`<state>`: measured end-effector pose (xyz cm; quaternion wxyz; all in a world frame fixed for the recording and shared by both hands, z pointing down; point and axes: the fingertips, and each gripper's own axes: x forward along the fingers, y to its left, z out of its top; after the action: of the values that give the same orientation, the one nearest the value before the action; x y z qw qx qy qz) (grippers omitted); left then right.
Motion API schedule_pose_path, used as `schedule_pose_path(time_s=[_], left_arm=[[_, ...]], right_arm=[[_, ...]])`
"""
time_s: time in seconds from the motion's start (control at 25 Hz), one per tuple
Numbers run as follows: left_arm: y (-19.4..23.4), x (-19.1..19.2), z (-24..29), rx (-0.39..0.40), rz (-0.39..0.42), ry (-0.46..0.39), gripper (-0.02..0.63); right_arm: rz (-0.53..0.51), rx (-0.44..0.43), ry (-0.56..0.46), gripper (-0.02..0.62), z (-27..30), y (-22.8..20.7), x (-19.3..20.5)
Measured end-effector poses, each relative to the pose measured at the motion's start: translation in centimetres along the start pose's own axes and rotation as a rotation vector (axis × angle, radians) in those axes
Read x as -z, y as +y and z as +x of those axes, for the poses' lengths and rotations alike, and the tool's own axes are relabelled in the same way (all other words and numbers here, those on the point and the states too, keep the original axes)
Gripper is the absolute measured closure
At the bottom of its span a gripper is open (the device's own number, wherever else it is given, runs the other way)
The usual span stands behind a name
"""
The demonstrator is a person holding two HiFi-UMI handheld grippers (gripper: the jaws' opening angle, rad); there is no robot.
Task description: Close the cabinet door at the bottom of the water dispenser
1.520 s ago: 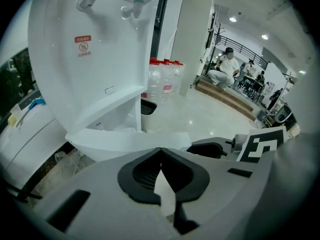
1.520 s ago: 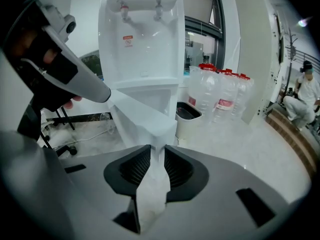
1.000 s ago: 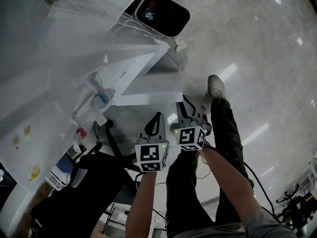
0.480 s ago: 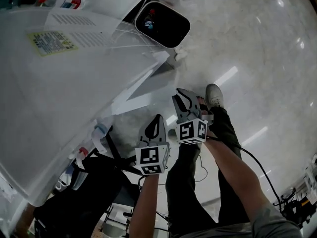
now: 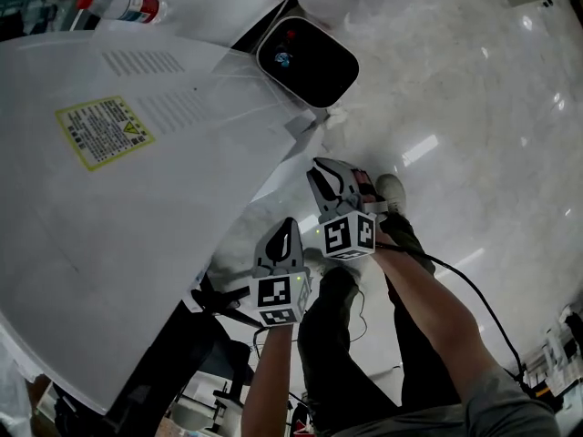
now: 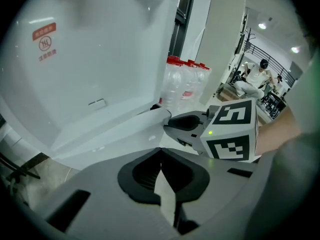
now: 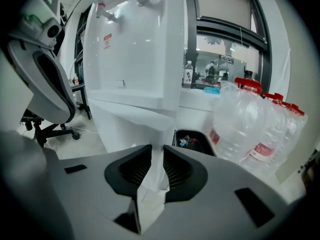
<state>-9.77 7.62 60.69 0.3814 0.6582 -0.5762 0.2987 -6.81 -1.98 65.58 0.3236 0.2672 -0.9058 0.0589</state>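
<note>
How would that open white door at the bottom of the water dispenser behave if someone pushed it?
The cabinet door looks like a flat, rigid panel, so it would probably swing as one piece rather than flex. It seems thin, so it is likely light to push. Its smooth, glossy face may be slippery to grip.

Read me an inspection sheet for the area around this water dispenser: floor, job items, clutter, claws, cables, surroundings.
Surface: glossy pale floor.
Job's things: water dispenser; its bottom cabinet door stands open.
Clutter: lined bin, red-capped water bottles, office chair.
Claws: left claw shut, empty; right claw slightly apart, just been closing, door seen beyond the gap, nothing gripped.
Cables: black cable trailing along the right arm.
Surroundings: window, seated person far off.
</note>
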Motion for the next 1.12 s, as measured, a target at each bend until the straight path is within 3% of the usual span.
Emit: schedule_pose_path(time_s=[0.68,0.92,1.12], left_arm=[[0.2,-2.3,3.3,-0.044,-0.035,-0.038,0.598],[0.0,-2.1,2.7,-0.047,-0.039,-0.04,0.598],[-1.3,-3.1,0.0,-0.026,-0.036,-0.05,0.598]], right_arm=[[-0.089,-0.038,-0.079,0.52,4.0,-2.1,-2.7],[-0.088,-0.037,-0.071,0.52,3.5,-2.4,-2.8],[-0.047,-0.019,-0.075,0.535,-0.2,-1.5,-4.3]])
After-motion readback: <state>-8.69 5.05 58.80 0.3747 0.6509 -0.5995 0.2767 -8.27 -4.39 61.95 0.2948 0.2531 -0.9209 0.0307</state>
